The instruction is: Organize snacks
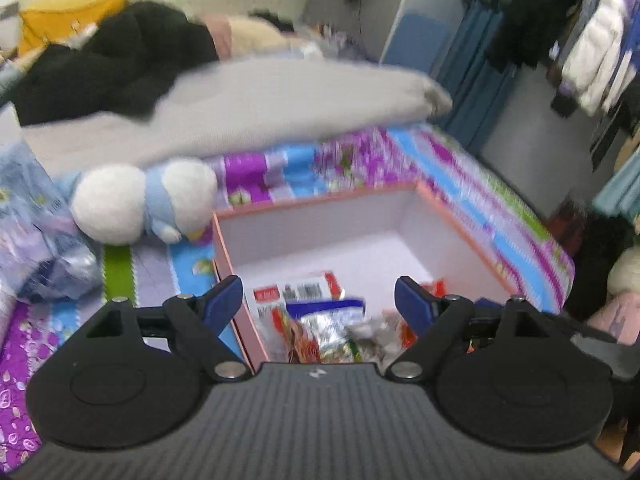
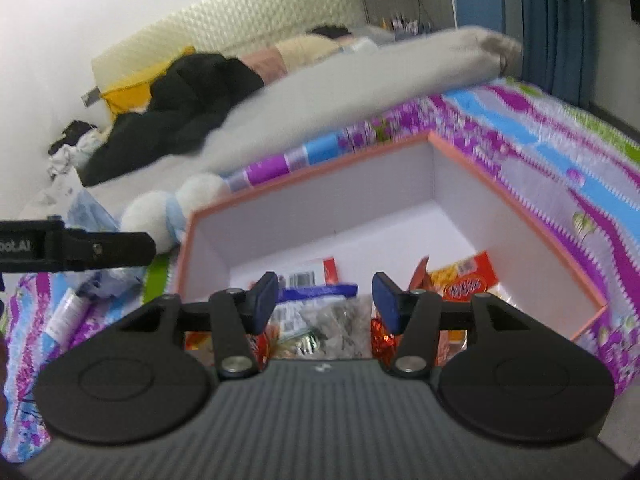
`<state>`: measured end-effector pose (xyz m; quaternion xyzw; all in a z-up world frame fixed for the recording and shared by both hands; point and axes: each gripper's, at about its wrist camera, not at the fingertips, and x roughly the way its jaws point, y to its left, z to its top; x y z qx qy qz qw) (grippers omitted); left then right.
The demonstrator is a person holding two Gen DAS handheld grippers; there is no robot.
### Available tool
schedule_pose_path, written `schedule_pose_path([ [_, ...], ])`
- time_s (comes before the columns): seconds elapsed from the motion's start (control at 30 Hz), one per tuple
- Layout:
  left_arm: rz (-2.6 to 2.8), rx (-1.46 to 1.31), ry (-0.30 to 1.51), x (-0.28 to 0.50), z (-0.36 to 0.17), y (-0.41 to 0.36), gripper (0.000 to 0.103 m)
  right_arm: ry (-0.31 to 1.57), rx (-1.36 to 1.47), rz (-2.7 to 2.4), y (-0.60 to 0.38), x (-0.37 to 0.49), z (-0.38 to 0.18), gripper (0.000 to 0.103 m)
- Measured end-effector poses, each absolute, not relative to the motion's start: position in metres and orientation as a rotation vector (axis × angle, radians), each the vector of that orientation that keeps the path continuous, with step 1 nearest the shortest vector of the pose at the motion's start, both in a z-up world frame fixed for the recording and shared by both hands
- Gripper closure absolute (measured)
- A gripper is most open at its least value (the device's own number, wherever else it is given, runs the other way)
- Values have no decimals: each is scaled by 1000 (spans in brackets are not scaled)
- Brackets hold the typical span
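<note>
Left gripper point(image 1: 319, 300): jaws spread wide, nothing between them, poised over the box's near end.
Right gripper point(image 2: 325, 300): jaws parted, nothing clamped, above the same corner.
Snacks point(image 2: 320, 316): crinkly, shiny packets in red, silver, blue and orange, heaped at the box's near end.
Box point(image 2: 512, 204): pink rim, pale walls, open top, sitting on the patterned bedspread point(image 2: 560, 148).
Room: the box's far half lies bare.
Beside the box: a white-and-blue plush toy point(image 1: 144, 204) just off its left wall.
</note>
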<state>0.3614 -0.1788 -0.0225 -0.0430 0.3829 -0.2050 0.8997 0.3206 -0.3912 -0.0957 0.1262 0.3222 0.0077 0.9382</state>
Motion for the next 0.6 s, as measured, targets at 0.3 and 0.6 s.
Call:
schedule_pose_path([
  [0.3,-457,-111,652,292,43,-150,17,531,251,12,-370,267,-41,48],
  [0.6,-464,-133,573,218,66,-123,17,427,232,23,-352,215,-7,48],
])
